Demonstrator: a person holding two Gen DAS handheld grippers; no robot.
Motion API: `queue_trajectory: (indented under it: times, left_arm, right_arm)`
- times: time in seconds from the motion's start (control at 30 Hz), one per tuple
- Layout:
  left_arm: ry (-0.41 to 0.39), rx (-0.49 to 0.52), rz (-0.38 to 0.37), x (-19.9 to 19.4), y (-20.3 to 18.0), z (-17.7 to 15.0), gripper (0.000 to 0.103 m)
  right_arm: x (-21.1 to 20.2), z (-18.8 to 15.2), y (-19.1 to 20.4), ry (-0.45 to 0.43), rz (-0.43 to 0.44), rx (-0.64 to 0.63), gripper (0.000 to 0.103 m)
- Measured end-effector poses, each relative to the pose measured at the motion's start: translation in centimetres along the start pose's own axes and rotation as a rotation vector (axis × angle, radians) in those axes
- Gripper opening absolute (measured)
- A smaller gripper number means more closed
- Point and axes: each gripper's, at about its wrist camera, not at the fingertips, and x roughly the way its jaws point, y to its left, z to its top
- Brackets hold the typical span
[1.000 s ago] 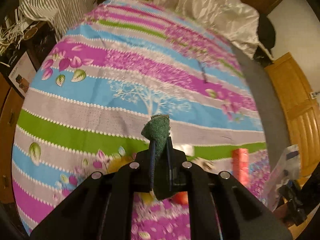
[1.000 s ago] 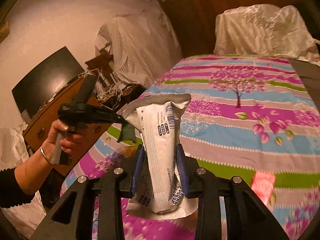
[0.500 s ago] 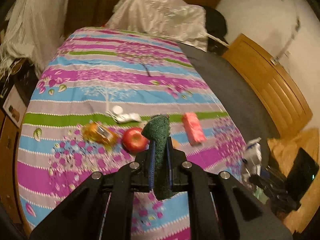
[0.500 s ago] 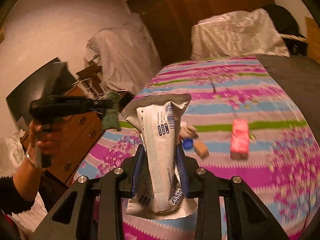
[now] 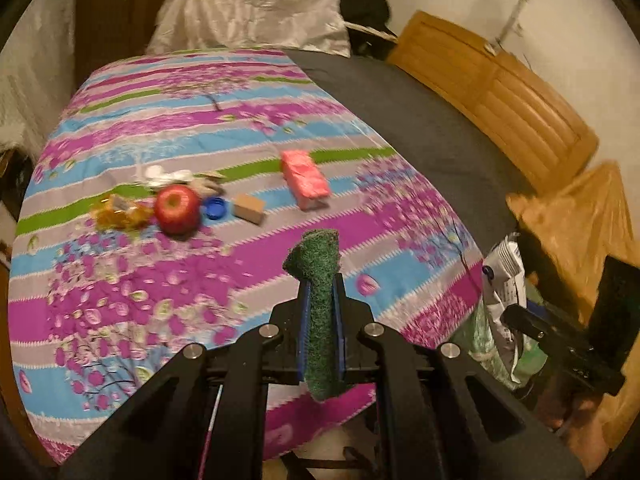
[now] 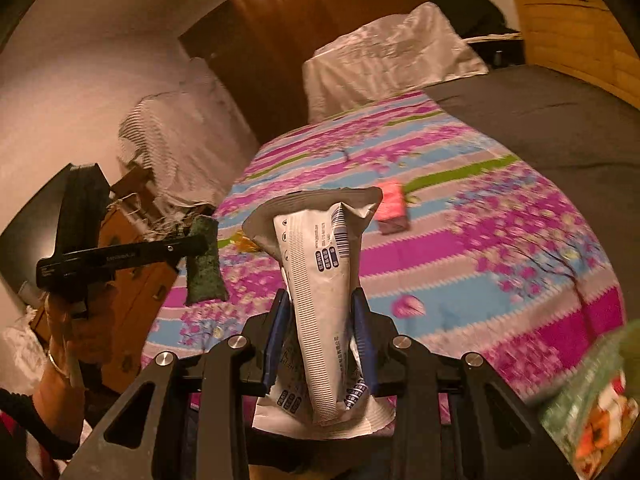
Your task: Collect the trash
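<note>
My left gripper (image 5: pixel 320 292) is shut on a green scouring pad (image 5: pixel 314 256) that sticks up past its fingers, above the foot of the bed. My right gripper (image 6: pixel 319 304) is shut on a white printed wrapper (image 6: pixel 320 240). In the right wrist view the left gripper (image 6: pixel 196 246) and its pad (image 6: pixel 204 264) hang at the left. On the striped bedspread (image 5: pixel 120 280) lie a yellow wrapper (image 5: pixel 120 214), crumpled white paper (image 5: pixel 164 174), a red apple (image 5: pixel 177 208), a blue cap (image 5: pixel 215 208), a small brown block (image 5: pixel 249 208) and a pink packet (image 5: pixel 305 179).
A green printed bag (image 6: pixel 592 400) shows at the lower right, beside the bed's corner. A dark grey blanket (image 5: pixel 420 132) covers the bed's right side, with a covered pillow (image 5: pixel 256 12) at the head. A wooden door (image 5: pixel 500 92) stands right, a dresser (image 6: pixel 132 264) left.
Both grippers have swung right along the bed and drawn back toward its foot. The apple, cap and wrappers came into the left view. Both grips stay as they were.
</note>
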Motion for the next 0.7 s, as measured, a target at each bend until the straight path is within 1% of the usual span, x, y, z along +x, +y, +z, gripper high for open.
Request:
queue_trajectory:
  times: [0.07, 0.13, 0.23, 0.27, 0.37, 0.43, 0.57, 0.7]
  left_arm:
    - [0.019, 0.039, -0.018, 1.0, -2.7, -0.6, 0.009]
    - [0.029, 0.088, -0.019, 2.1, -5.3, -1.0, 0.009]
    - [0.049, 0.158, -0.04, 3.7, -9.4, -1.6, 0.009]
    - [0.053, 0.175, -0.047, 4.2, -10.4, -1.7, 0.009]
    - [0.07, 0.252, -0.066, 5.9, -15.0, -2.3, 0.009]
    - [0.08, 0.287, -0.083, 6.7, -17.4, -2.6, 0.009]
    - [0.082, 0.388, -0.103, 8.3, -22.5, -3.3, 0.009]
    - [0.099, 0.459, -0.119, 9.7, -26.4, -4.0, 0.009]
  right_arm:
    - [-1.1, -0.7, -0.8, -0.002, -0.033, 0.005, 0.034]
    - [-2.8, -1.6, -1.9, -0.013, -0.084, 0.008, 0.034]
    - [-4.6, -1.9, -3.1, -0.037, -0.13, 0.022, 0.034]
    - [-5.7, -2.2, -3.7, -0.048, -0.157, 0.025, 0.034]
    - [-8.1, -3.0, -5.6, -0.07, -0.239, 0.031, 0.034]
    - [-9.2, -3.4, -6.9, -0.078, -0.273, 0.047, 0.034]
    - [-12.6, -5.0, -10.2, -0.108, -0.361, 0.105, 0.034]
    - [-16.0, -6.3, -12.9, -0.14, -0.447, 0.153, 0.034]
